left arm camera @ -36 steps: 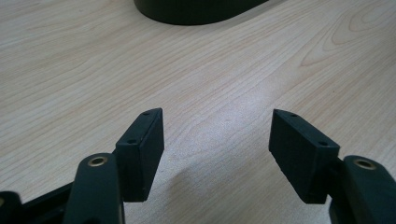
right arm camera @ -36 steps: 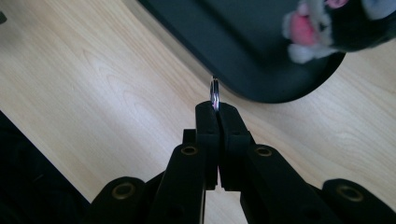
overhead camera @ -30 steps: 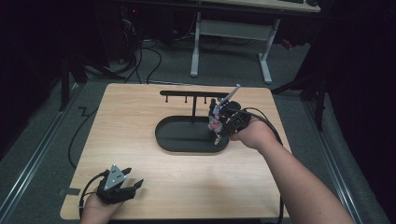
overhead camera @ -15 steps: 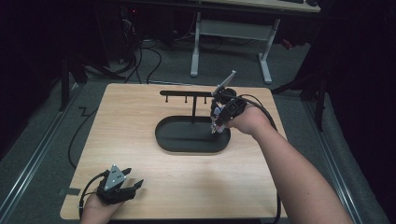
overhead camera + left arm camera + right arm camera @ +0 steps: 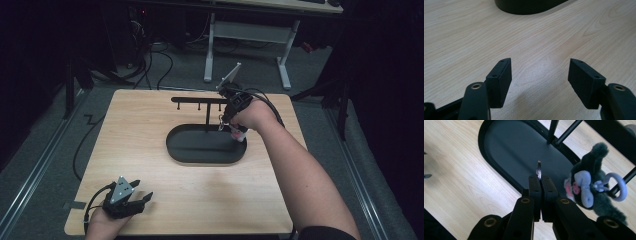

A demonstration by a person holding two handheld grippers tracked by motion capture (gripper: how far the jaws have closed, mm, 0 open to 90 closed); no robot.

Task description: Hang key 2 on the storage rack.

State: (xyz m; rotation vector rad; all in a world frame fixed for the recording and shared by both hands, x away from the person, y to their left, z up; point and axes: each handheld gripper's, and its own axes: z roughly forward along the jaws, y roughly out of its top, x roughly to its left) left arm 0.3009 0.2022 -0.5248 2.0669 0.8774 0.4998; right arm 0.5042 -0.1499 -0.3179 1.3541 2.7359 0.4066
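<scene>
The right gripper (image 5: 540, 178) has its two black jaws squeezed together on a thin, shiny metal key ring (image 5: 539, 168). A fuzzy grey plush toy (image 5: 590, 191) with pale ears and a pink spot hangs just beside the jaws, above the smooth black oval tray (image 5: 200, 150). A thin black rack (image 5: 200, 100) stands up from the tray. The left gripper (image 5: 540, 82) rests on the light wooden table (image 5: 150, 190), near its front corner, with its flat blocky jaws wide apart.
</scene>
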